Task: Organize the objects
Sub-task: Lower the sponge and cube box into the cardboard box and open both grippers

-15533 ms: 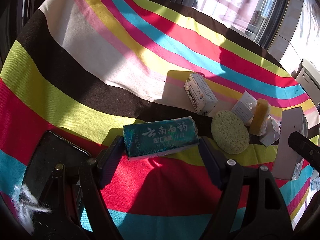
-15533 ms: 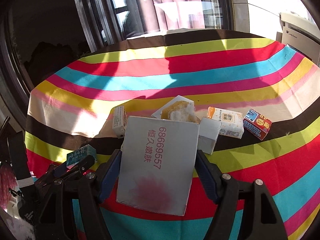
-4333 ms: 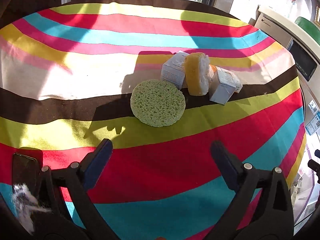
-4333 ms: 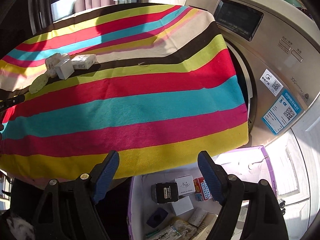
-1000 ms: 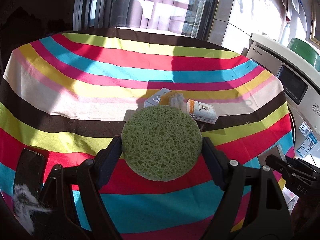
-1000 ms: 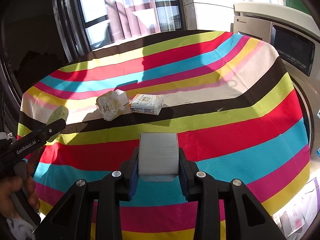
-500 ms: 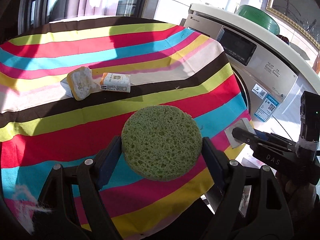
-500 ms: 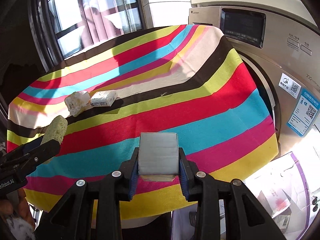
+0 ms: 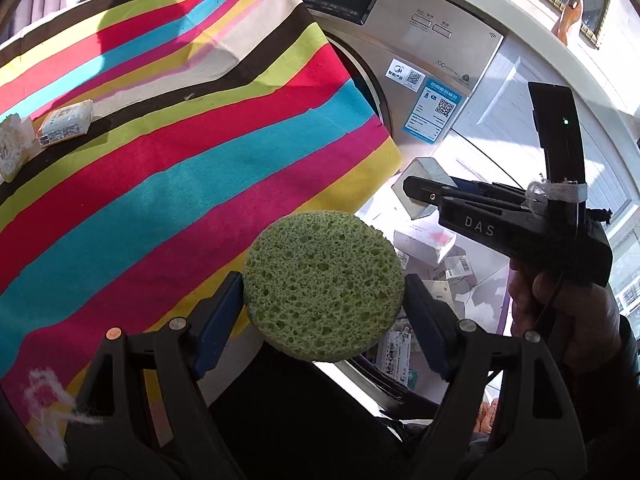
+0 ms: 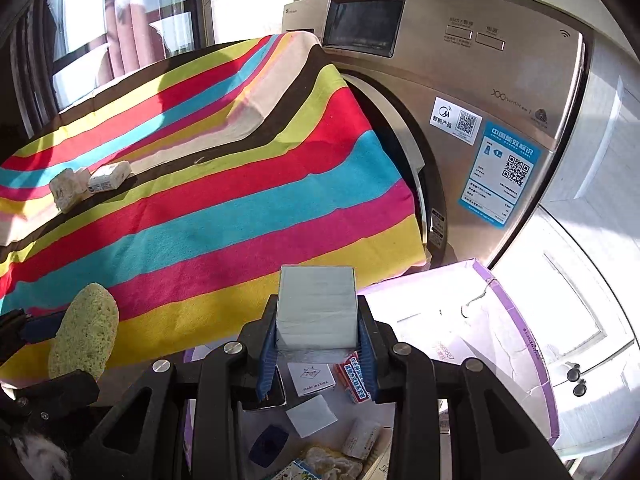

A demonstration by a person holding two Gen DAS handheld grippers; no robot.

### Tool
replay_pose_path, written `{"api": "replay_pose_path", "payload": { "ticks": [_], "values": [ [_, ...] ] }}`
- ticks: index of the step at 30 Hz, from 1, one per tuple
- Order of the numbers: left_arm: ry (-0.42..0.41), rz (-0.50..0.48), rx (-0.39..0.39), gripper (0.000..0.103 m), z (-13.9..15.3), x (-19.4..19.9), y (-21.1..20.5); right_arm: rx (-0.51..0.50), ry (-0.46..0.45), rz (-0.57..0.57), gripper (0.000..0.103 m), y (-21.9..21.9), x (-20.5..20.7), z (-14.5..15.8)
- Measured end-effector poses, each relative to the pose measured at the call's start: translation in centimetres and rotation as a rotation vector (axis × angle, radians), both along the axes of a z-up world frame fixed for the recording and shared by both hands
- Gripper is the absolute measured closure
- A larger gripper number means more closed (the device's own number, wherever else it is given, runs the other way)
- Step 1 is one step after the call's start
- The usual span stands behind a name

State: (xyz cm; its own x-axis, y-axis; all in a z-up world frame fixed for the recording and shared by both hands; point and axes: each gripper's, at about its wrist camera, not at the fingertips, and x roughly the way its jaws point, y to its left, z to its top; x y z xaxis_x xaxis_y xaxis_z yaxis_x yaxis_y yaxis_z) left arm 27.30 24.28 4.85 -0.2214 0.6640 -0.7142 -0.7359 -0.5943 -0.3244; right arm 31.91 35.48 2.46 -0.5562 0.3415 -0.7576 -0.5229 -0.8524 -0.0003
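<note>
My left gripper (image 9: 323,312) is shut on a round green sponge (image 9: 322,285), held in the air past the edge of the striped table (image 9: 160,152). The sponge also shows edge-on in the right wrist view (image 10: 84,332). My right gripper (image 10: 317,340) is shut on a small white box (image 10: 317,308), held above an open purple-rimmed box (image 10: 516,320) on the floor. The right gripper and its white box (image 9: 424,184) show in the left wrist view too. A yellow sponge (image 10: 66,192) and a white packet (image 10: 110,176) lie on the table's far side.
A silver washing machine (image 10: 460,92) stands right behind the table's end. The purple-rimmed box holds several small boxes and packets (image 10: 316,376). A window (image 10: 120,20) is at the back left.
Both grippers have swung right, away from the table, with their loads. The right gripper now hangs over the purple-rimmed box; the left one is just past the table's edge.
</note>
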Motion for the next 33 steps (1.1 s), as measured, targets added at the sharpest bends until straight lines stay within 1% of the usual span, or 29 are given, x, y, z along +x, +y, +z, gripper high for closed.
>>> {"api": "replay_pose_path", "payload": {
  "ticks": [4, 9, 14, 16, 17, 18, 26, 29, 33],
  "values": [
    [-0.012, -0.082, -0.021, 0.021, -0.6, 1.4, 1.8, 0.024, -0.048, -0.047, 0.067, 1.1, 0.9, -0.7],
    [-0.020, -0.149, -0.057, 0.021, -1.7, 2.8, 3.6, 0.043, -0.100, -0.079, 0.067, 1.8, 1.6, -1.5],
    [-0.031, -0.211, -0.063, 0.021, -2.1, 3.8, 5.0, 0.063, -0.133, -0.086, 0.067, 1.7, 1.6, -1.9],
    [-0.042, -0.226, -0.068, 0.018, -2.3, 4.0, 5.5, 0.068, -0.142, -0.090, 0.067, 1.6, 1.6, -2.0],
    [-0.047, -0.228, -0.071, 0.015, -2.4, 4.0, 5.6, 0.072, -0.146, -0.092, 0.067, 1.6, 1.6, -2.1],
    [-0.051, -0.225, -0.071, 0.014, -2.5, 3.9, 5.5, 0.073, -0.148, -0.092, 0.067, 1.6, 1.6, -2.1],
    [-0.070, -0.188, -0.067, 0.013, -2.7, 3.3, 5.1, 0.054, -0.162, -0.091, 0.065, 1.5, 1.5, -2.5],
    [-0.069, -0.182, -0.061, 0.013, -2.6, 3.2, 4.9, 0.056, -0.163, -0.084, 0.061, 1.2, 1.3, -2.5],
    [-0.070, -0.150, -0.043, 0.013, -2.1, 2.5, 4.0, 0.049, -0.157, -0.068, 0.052, 0.7, 1.0, -2.5]
  ]
}}
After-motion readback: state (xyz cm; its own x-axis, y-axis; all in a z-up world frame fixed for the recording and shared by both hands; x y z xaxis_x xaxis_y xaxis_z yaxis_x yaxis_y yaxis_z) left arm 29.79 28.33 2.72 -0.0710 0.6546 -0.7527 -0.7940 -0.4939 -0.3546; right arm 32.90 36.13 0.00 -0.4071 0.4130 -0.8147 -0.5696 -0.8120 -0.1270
